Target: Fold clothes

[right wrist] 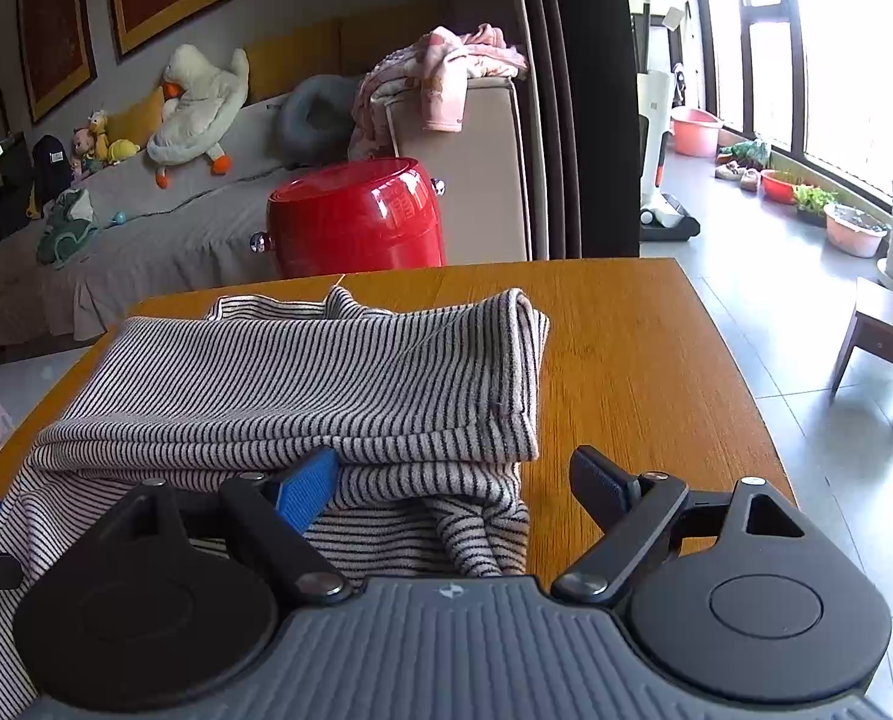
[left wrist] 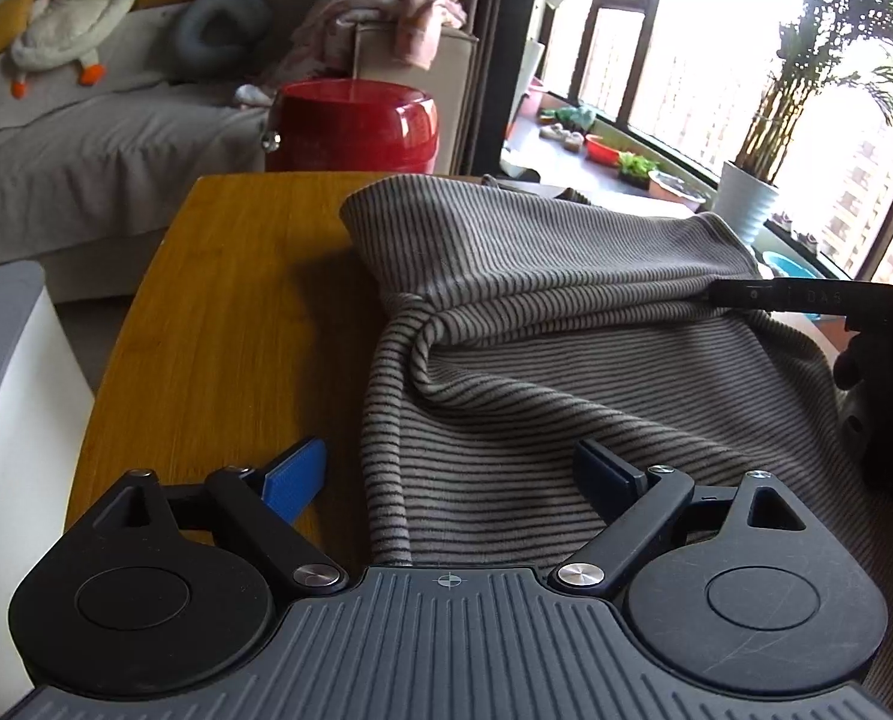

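A grey striped garment [left wrist: 566, 324] lies on the wooden table [left wrist: 218, 312], with its far part folded over toward me. My left gripper [left wrist: 452, 474] is open, its jaws straddling the garment's near left edge. In the right wrist view the same garment [right wrist: 302, 384] shows a folded layer on top. My right gripper [right wrist: 455, 480] is open, with its left finger [right wrist: 305, 489] tucked against the fold and its right finger over bare table [right wrist: 626, 348]. The right gripper's black finger [left wrist: 770, 295] shows in the left wrist view, touching the fold.
A red drum-shaped stool [right wrist: 356, 219] stands beyond the table's far edge. A grey sofa [right wrist: 164, 228] with plush toys and a pink blanket [right wrist: 446, 78] is behind. Potted plants and basins [right wrist: 854, 228] line the window on the right. A white box [left wrist: 8, 396] stands left.
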`<state>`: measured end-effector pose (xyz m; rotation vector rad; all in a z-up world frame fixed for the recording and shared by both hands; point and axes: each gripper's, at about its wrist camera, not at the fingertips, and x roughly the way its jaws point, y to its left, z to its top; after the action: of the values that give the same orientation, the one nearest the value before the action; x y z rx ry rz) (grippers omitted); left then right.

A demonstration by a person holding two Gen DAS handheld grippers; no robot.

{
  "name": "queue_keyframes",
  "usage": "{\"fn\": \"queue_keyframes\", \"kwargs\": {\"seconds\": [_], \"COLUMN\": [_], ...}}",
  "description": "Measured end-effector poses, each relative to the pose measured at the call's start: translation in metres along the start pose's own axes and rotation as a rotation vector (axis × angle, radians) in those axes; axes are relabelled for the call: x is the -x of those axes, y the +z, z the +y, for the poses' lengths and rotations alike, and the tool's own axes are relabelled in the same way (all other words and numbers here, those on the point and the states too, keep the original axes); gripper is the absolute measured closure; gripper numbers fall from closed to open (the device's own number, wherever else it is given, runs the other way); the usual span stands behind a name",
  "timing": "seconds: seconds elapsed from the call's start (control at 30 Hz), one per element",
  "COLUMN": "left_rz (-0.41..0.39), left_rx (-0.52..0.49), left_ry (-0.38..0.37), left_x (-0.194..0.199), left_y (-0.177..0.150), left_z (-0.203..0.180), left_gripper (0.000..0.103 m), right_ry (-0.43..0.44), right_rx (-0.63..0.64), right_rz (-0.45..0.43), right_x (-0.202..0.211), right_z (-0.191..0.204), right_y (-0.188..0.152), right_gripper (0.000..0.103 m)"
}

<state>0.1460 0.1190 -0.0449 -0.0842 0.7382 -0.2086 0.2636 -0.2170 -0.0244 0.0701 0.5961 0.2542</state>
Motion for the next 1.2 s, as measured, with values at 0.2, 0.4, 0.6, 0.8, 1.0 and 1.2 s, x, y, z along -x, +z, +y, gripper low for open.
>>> {"fn": "queue_keyframes", "kwargs": {"seconds": [0.2,0.4,0.6,0.8,1.0,1.2], "left_rz": [-0.036,-0.126,-0.049,-0.059,-0.062,-0.058], "left_rx": [0.019,0.021,0.068,0.093,0.068,0.042], "left_ry": [-0.026,-0.162,-0.175,-0.149,-0.141,-0.157], "left_x": [0.010,0.011,-0.034,-0.035,-0.033,-0.023], "left_y": [0.008,0.031,0.030,0.024,0.023,0.025], "left_z": [-0.001,-0.028,-0.034,-0.012,-0.014,-0.020], "left_gripper": [0.009,0.007,0.006,0.007,0.007,0.007], "right_ry": [0.149,0.140,0.098,0.091,0.082,0.084], "right_rx": [-0.051,0.003,0.068,0.080,0.097,0.099], "right_rz": [0.028,0.110,0.128,0.132,0.141,0.145], "right_x": [0.024,0.000,-0.005,-0.003,-0.002,0.000], "right_z": [0.015,0.035,0.047,0.050,0.054,0.054], "right_y": [0.010,-0.009,-0.011,-0.014,-0.017,-0.017], "right_gripper": [0.018,0.016,0.012,0.009,0.003,0.000]}}
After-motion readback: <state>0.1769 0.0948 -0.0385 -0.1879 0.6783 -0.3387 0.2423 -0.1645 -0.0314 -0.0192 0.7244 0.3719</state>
